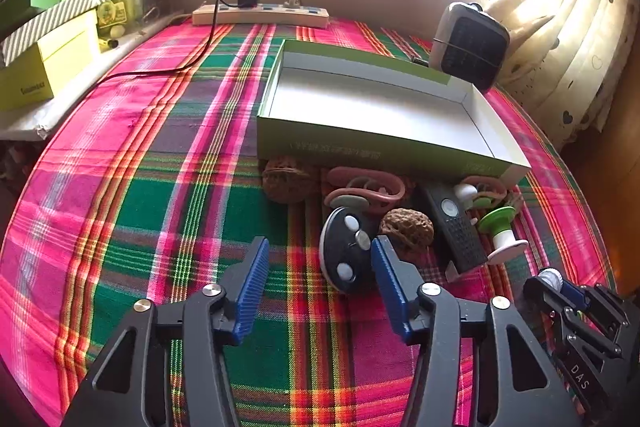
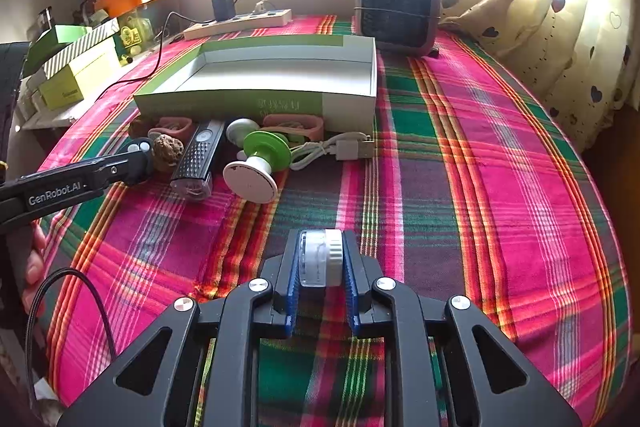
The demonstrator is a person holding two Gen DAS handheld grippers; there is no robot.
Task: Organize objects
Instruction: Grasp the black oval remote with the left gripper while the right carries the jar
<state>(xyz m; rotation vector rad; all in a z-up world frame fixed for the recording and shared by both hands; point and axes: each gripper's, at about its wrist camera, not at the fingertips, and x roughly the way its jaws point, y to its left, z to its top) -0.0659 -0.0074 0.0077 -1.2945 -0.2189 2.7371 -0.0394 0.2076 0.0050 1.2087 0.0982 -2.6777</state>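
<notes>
Clamped between the blue pads of the right gripper [image 2: 320, 259] sits a small white-capped jar [image 2: 322, 257], held above the plaid cloth [image 2: 500, 155]; only the right wrist view shows this grip plainly, while the left wrist view catches that gripper [image 1: 554, 281] at its lower right edge with just a bit of the jar [image 1: 552, 277] showing. The left gripper [image 1: 320, 267] stands open with nothing between its pads, and the round black remote [image 1: 347, 255] lies just ahead, close to its right finger. From the right wrist view that left gripper [image 2: 132, 163] reaches in from the left, its tip at the remote [image 2: 138, 149].

Beyond the remote lies a heap: two walnuts, one [image 1: 407, 225] touching the remote and another [image 1: 286, 179] against the box, pink clips [image 1: 368, 189], a long black remote [image 1: 458, 227] and a green-and-white spool [image 1: 502, 231]. The white USB cable [image 2: 340, 147] beside the spool shows only in the right wrist view. All of this crowds the near wall of the open green box [image 1: 380, 155], whose white inside is bare. Behind the box stand a power strip [image 1: 260, 15] with a black charger and a small heater [image 1: 470, 45]; a curtain [image 2: 560, 7] hangs on the right
</notes>
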